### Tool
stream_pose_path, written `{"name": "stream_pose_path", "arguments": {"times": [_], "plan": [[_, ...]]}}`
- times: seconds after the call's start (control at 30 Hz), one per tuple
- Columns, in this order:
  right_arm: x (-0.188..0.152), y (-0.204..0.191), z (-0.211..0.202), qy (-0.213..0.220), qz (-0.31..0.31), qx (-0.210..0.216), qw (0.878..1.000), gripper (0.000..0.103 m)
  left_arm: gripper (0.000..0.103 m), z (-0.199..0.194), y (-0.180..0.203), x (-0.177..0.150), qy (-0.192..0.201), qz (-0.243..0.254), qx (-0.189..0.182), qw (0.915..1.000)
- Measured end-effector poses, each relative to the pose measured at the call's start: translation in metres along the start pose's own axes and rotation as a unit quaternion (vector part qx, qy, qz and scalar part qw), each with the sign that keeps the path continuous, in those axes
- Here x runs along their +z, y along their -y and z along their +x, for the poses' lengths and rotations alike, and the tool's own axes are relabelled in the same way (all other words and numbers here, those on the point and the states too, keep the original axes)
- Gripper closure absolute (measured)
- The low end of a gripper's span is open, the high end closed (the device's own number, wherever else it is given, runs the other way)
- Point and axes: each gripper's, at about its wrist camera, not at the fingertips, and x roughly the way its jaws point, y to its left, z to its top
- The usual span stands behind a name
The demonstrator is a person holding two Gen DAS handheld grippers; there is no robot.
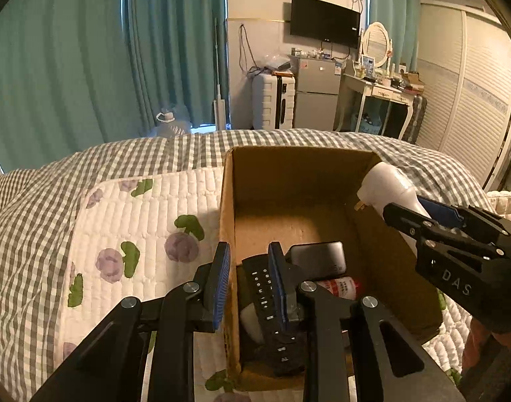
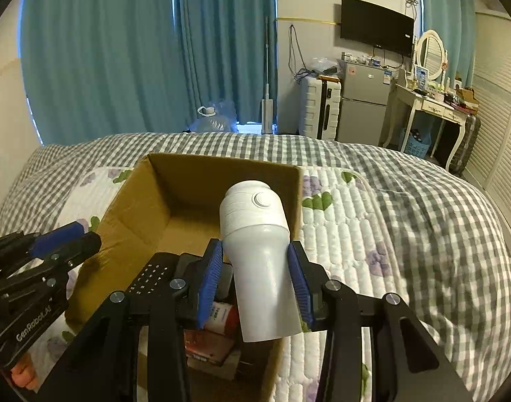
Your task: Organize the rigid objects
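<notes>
Cardboard box [image 2: 202, 181], open top, sits on the bed. White tumbler [image 2: 259, 251] w/ screw lid + round button, tilted, lid end pointing away, up over the box's right side, pinched at its tapered body between blue pads. Inside box, near end: black remote [image 1: 265, 288] lying lengthwise, dark flat device [image 1: 317, 258] beside it, red-white tube [image 1: 339, 286], reddish flat pack [image 2: 205, 345] at bottom.

A gingham bedspread [image 2: 423, 201] covers the bed, with a quilted floral mat [image 1: 138, 227] on it. Far behind hang teal curtains [image 2: 121, 50]. At far right stand a white suitcase [image 2: 319, 107], a small fridge [image 2: 366, 107], a wall-mounted television [image 2: 376, 25] and a dressing table [image 2: 430, 107] with an oval mirror [image 2: 431, 53].
</notes>
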Motion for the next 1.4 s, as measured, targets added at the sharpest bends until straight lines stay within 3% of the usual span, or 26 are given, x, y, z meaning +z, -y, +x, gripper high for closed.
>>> {"name": "stream_pose_path", "arguments": {"times": [0.03, 0.1, 0.13, 0.3, 0.53, 0.67, 0.87, 0.9, 0.97, 1.0, 1.1, 1.17, 1.2, 1.27, 1.33, 1.4], "plan": [[0.000, 0.001, 0.002, -0.001, 0.003, 0.001, 1.000, 0.062, 0.077, 0.001, -0.002, -0.001, -0.001, -0.001, -0.002, 1.0000], [0.000, 0.002, 0.001, -0.001, 0.010, -0.002, 1.000, 0.041, 0.077, -0.002, -0.003, -0.002, 0.003, -0.003, -0.006, 1.0000], [0.000, 0.003, -0.003, 0.005, 0.015, -0.001, 1.000, 0.040, 0.077, -0.005, -0.004, -0.003, 0.004, -0.003, -0.006, 1.0000], [0.005, 0.008, -0.042, 0.024, 0.029, -0.005, 0.999, 0.040, 0.077, -0.039, -0.007, 0.000, 0.019, -0.002, 0.005, 0.9998], [0.009, -0.008, -0.144, 0.071, 0.007, -0.005, 0.997, 0.040, 0.077, -0.131, -0.007, 0.002, 0.074, -0.006, 0.010, 0.9972], [-0.006, -0.024, -0.206, 0.093, -0.017, -0.007, 0.996, 0.040, 0.077, -0.183, -0.002, -0.008, 0.108, 0.006, 0.013, 0.9940], [-0.034, -0.042, -0.266, 0.127, -0.032, -0.004, 0.991, 0.040, 0.077, -0.242, 0.006, -0.034, 0.159, 0.018, 0.015, 0.9870], [-0.041, -0.047, -0.274, 0.135, -0.040, -0.007, 0.990, 0.040, 0.074, -0.248, 0.007, -0.038, 0.166, 0.019, 0.015, 0.9858], [-0.051, -0.052, -0.282, 0.143, -0.044, -0.016, 0.989, 0.040, 0.048, -0.257, 0.005, -0.046, 0.173, 0.008, 0.013, 0.9847], [-0.055, -0.054, -0.284, 0.148, -0.043, -0.018, 0.988, 0.040, 0.027, -0.259, 0.003, -0.050, 0.176, 0.001, 0.016, 0.9842], [-0.067, -0.054, -0.285, 0.158, -0.034, -0.030, 0.986, 0.040, 0.021, -0.259, -0.003, -0.066, 0.186, -0.013, 0.030, 0.9819], [-0.073, -0.054, -0.282, 0.166, -0.030, -0.035, 0.985, 0.038, 0.011, -0.254, -0.007, -0.075, 0.184, -0.019, 0.038, 0.9821], [-0.076, -0.053, -0.278, 0.166, -0.025, -0.037, 0.985, 0.031, 0.003, -0.251, -0.010, -0.082, 0.185, -0.027, 0.046, 0.9812], [-0.082, -0.048, -0.269, 0.172, -0.011, -0.039, 0.984, 0.014, 0.000, -0.245, -0.016, -0.092, 0.195, -0.038, 0.053, 0.9786], [-0.089, -0.044, -0.258, 0.182, -0.003, -0.035, 0.983, 0.003, 0.000, -0.232, -0.023, -0.100, 0.197, -0.039, 0.051, 0.9783], [-0.094, -0.043, -0.244, 0.174, -0.005, -0.035, 0.984, 0.000, 0.000, -0.218, -0.027, -0.106, 0.190, -0.038, 0.061, 0.9792]]}}
